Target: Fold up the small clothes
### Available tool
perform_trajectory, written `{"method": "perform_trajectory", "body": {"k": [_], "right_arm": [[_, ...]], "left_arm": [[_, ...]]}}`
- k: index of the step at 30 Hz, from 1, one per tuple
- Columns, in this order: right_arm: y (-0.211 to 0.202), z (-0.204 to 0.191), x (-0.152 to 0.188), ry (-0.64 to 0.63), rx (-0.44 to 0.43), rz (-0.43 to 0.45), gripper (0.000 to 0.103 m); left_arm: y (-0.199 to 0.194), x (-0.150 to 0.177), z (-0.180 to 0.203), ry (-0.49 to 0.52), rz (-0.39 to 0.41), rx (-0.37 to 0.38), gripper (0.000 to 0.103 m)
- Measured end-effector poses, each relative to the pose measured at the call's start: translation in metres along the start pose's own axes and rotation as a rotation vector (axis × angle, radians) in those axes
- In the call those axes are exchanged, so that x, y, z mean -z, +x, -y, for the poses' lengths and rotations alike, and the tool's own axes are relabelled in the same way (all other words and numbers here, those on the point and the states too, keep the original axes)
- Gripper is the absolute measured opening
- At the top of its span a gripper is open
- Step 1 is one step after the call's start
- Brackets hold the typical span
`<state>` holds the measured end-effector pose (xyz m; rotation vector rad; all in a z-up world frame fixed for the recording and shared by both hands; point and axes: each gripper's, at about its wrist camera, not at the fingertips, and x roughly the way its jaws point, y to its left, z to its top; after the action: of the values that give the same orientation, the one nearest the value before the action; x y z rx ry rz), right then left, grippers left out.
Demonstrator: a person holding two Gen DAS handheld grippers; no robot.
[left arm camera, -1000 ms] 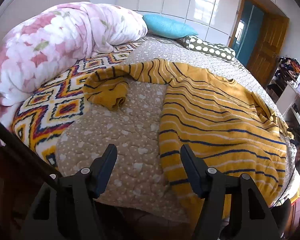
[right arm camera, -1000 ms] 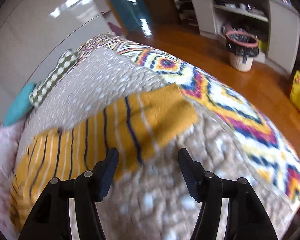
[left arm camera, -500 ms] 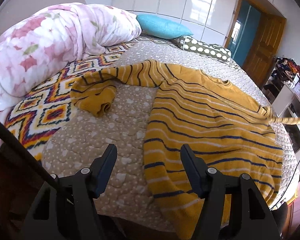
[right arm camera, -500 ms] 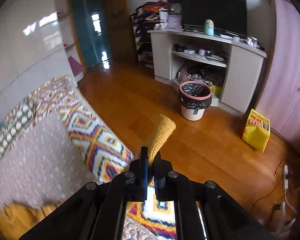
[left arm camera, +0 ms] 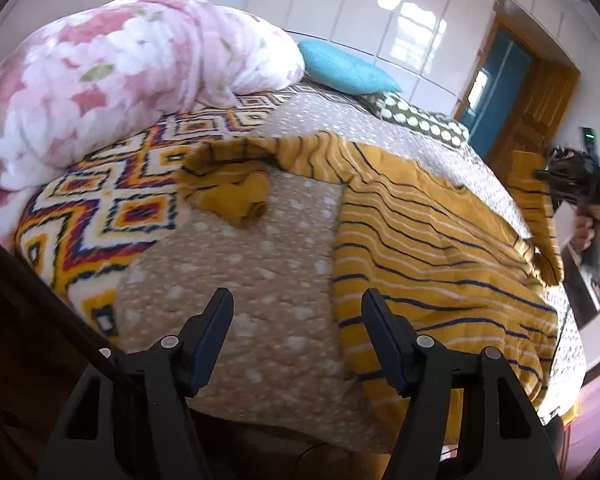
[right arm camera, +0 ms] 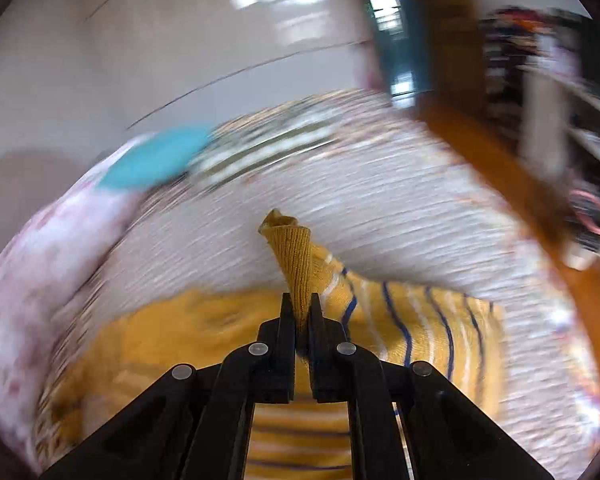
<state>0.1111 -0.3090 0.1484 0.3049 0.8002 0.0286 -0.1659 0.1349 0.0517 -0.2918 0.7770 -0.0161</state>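
A mustard-yellow sweater with navy and white stripes (left arm camera: 428, 248) lies spread on the bed. Its left sleeve (left arm camera: 236, 196) is bunched up on the quilt. My left gripper (left arm camera: 296, 320) is open and empty, above the near edge of the bed, just left of the sweater's hem. My right gripper (right arm camera: 300, 308) is shut on the cuff of the right sleeve (right arm camera: 292, 248) and holds it up over the sweater. In the left wrist view the right gripper (left arm camera: 576, 184) shows at the far right with the sleeve (left arm camera: 540, 216) hanging from it.
The bed has a beige dotted quilt (left arm camera: 260, 264) over a zigzag blanket (left arm camera: 112, 200). A pink floral duvet (left arm camera: 112, 76), a teal pillow (left arm camera: 348, 68) and a dotted pillow (left arm camera: 420, 120) lie at the far side. A wooden door (left arm camera: 532, 108) stands behind.
My right gripper closed on the right sleeve cuff, lifted it off the bed edge and swung it back over the sweater. My left gripper stayed open and shifted slightly.
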Motion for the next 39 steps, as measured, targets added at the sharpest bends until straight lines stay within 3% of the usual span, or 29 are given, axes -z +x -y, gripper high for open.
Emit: {"method": "perform_trajectory", "body": {"k": [4, 9, 13, 16, 17, 22, 25, 28, 31, 35, 39], "right_arm": [[0.060, -0.091, 0.043, -0.130, -0.094, -0.113, 0.006], [0.125, -0.149, 0.083, -0.245, -0.061, -0.229, 0.006], [0.144, -0.159, 0.107, -0.306, -0.028, -0.271, 0.007], [0.146, -0.172, 0.114, -0.391, -0.009, -0.273, 0.015], [0.142, -0.176, 0.115, -0.409, -0.021, -0.270, 0.020], [0.128, -0.216, 0.121, -0.464, -0.214, -0.338, 0.020], [0.111, -0.256, 0.134, -0.537, -0.279, -0.329, 0.022], [0.090, -0.299, 0.160, -0.648, -0.353, -0.323, 0.034], [0.068, -0.341, 0.196, -0.836, -0.374, -0.288, 0.037], [0.052, -0.396, 0.248, -1.238, -0.218, -0.087, 0.037], [0.065, -0.436, 0.279, -1.527, -0.087, 0.035, 0.038]], "left_arm": [[-0.007, 0.002, -0.026, -0.066, 0.015, 0.003, 0.068], [-0.017, 0.004, -0.048, -0.112, 0.030, 0.013, 0.068], [-0.023, 0.004, -0.055, -0.110, 0.051, 0.006, 0.068], [-0.024, 0.003, -0.058, -0.126, 0.057, 0.016, 0.068], [-0.024, 0.003, -0.060, -0.133, 0.057, 0.014, 0.068], [-0.024, 0.003, -0.072, -0.171, 0.049, -0.016, 0.068], [-0.028, 0.003, -0.084, -0.203, 0.063, -0.031, 0.068], [-0.032, 0.003, -0.093, -0.224, 0.074, -0.042, 0.068], [-0.032, 0.005, -0.100, -0.241, 0.071, -0.043, 0.068], [-0.032, 0.007, -0.107, -0.250, 0.072, -0.044, 0.068], [-0.033, 0.011, -0.116, -0.270, 0.075, -0.035, 0.068]]}}
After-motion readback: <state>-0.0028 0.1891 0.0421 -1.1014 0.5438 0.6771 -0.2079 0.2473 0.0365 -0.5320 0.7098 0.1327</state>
